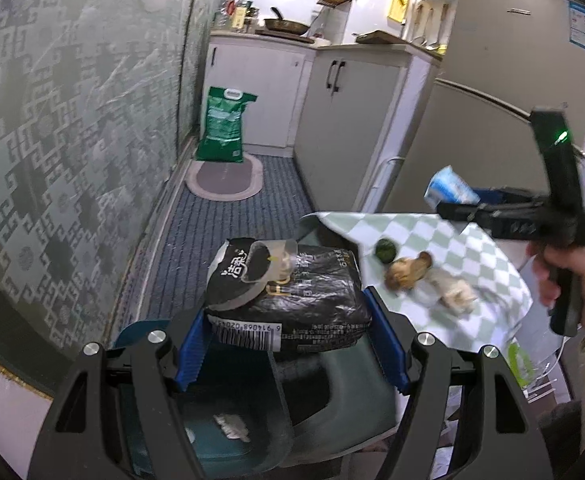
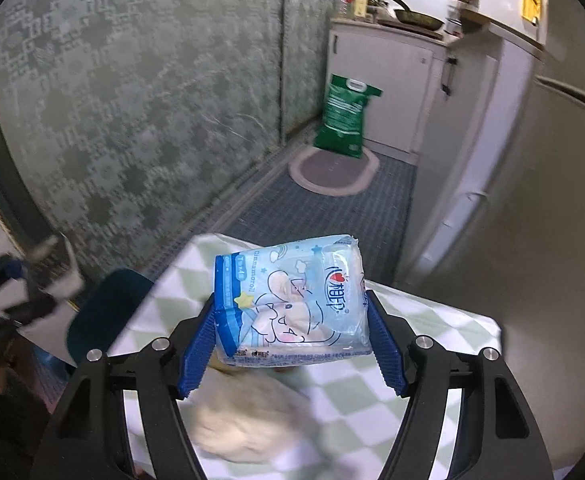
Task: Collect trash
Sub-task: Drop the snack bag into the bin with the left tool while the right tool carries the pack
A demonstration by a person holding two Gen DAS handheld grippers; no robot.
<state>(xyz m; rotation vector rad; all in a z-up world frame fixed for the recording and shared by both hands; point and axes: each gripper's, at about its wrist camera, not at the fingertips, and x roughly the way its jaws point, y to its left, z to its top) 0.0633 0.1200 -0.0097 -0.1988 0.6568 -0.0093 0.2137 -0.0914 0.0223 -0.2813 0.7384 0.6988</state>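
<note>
Gripping a black tissue pack [image 1: 288,300] in the left gripper [image 1: 290,336], hanging past the checkered tablecloth's [image 1: 444,240] edge over a dark bin [image 1: 228,420]. Pinching a blue tissue pack [image 2: 292,300] in the right gripper [image 2: 292,344], clearing the tabletop, open carpet [image 2: 332,208] lying beyond.

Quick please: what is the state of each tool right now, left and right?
Left tool: closed on the black tissue pack, above the open bin.
Right tool: closed on the blue tissue pack, above the checkered table.
</note>
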